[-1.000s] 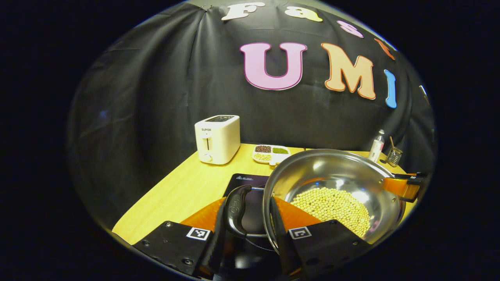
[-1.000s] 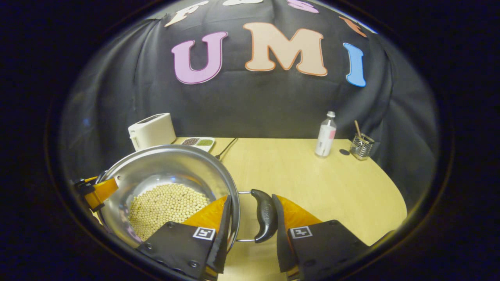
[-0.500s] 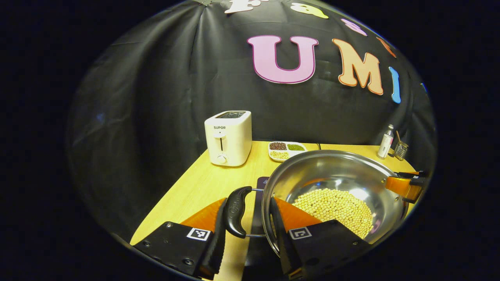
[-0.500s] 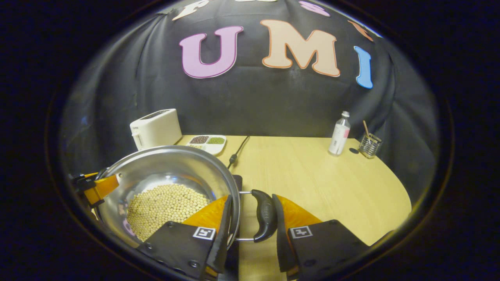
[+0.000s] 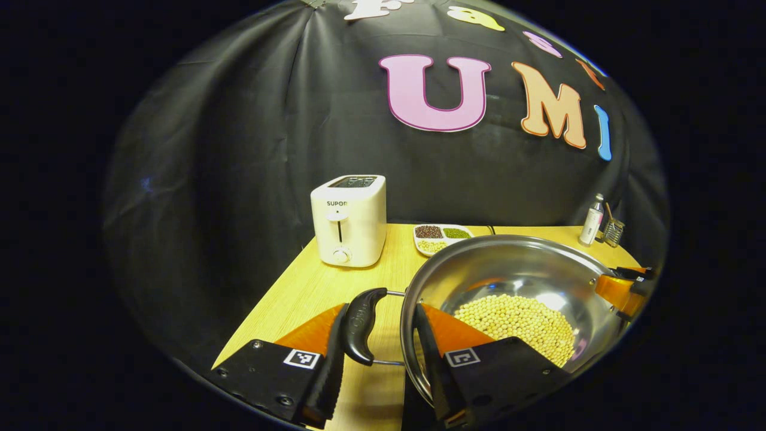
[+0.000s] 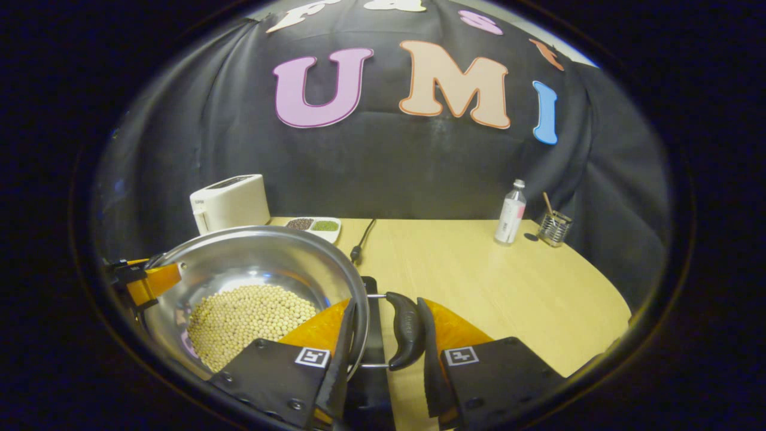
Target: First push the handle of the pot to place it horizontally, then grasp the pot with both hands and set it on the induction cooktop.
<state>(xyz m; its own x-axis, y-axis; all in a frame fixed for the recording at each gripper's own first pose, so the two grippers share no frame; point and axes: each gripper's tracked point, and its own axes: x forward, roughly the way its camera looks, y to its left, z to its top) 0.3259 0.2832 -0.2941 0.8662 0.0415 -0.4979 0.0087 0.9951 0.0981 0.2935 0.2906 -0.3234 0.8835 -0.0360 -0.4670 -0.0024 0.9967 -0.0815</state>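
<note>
A steel pot (image 5: 514, 269) holding soybeans (image 5: 514, 320) hangs between both grippers. My left gripper (image 5: 381, 354) is shut on the pot's black left handle (image 5: 359, 326), one finger outside the handle and the other inside the rim. My right gripper (image 6: 386, 354) is shut the same way on the black right handle (image 6: 407, 335) of the pot (image 6: 257, 263). Each gripper also appears across the pot in the other's view: the right gripper (image 5: 622, 290) and the left gripper (image 6: 143, 281). The dark induction cooktop (image 6: 374, 326) lies under the pot, mostly hidden; I cannot tell whether the pot touches it.
A white toaster (image 5: 350, 227) and a divided dish of beans (image 5: 440, 236) stand at the back left of the wooden table (image 6: 491, 287). A power cord (image 6: 361, 240) runs back from the cooktop. A bottle (image 6: 510, 212) and a small glass holder (image 6: 553, 227) stand at the back right.
Both grippers have carried the pot leftward over the cooktop. The cooktop, once open beside the left handle, now lies under the pot, with its edge below the right handle.
</note>
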